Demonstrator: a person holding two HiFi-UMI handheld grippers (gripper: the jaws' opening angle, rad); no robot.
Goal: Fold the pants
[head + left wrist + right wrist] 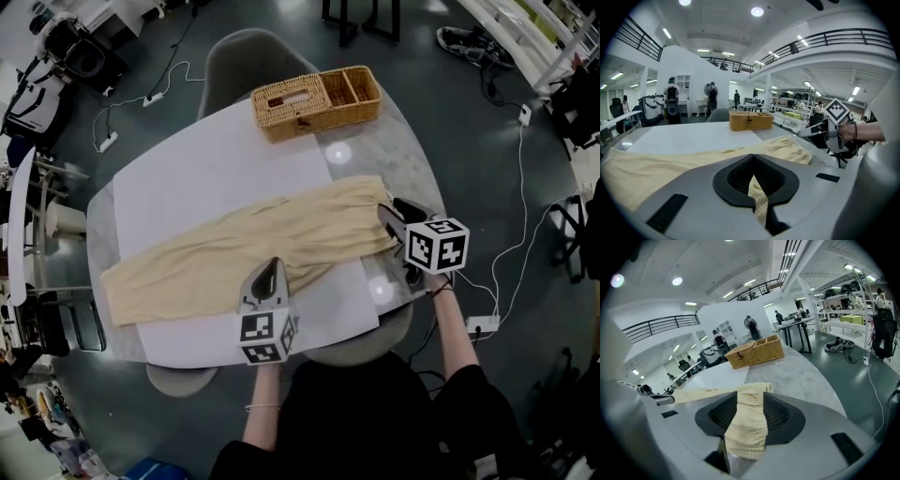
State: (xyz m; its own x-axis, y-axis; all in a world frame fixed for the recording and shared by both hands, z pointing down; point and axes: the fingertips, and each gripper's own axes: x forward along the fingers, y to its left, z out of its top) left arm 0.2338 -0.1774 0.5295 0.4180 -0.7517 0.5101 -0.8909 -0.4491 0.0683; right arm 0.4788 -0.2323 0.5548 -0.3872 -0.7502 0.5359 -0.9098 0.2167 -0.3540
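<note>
Pants (244,248), beige, one pair: fold in hand

Laid flat across bench (394,155), cuffs at 8 o'clock, waistband (747,423) at 3 o'clock; left claw (273,266) pinching the near edge at 6 o'clock; right claw (386,212) spread, waistband lying loose between its jaws. Handling, as judged: close right claw firmly on the band before lifting; raise both claws together; carry towards 8 o'clock, edges matched, cloth taut.

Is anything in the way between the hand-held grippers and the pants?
Nothing visible is in the way. The left hand-held gripper is pinching the pants at their near edge, and the waistband lies between the parted jaws of the right hand-held gripper. The wicker basket sits at the far end of the table, apart from the pants.
</note>
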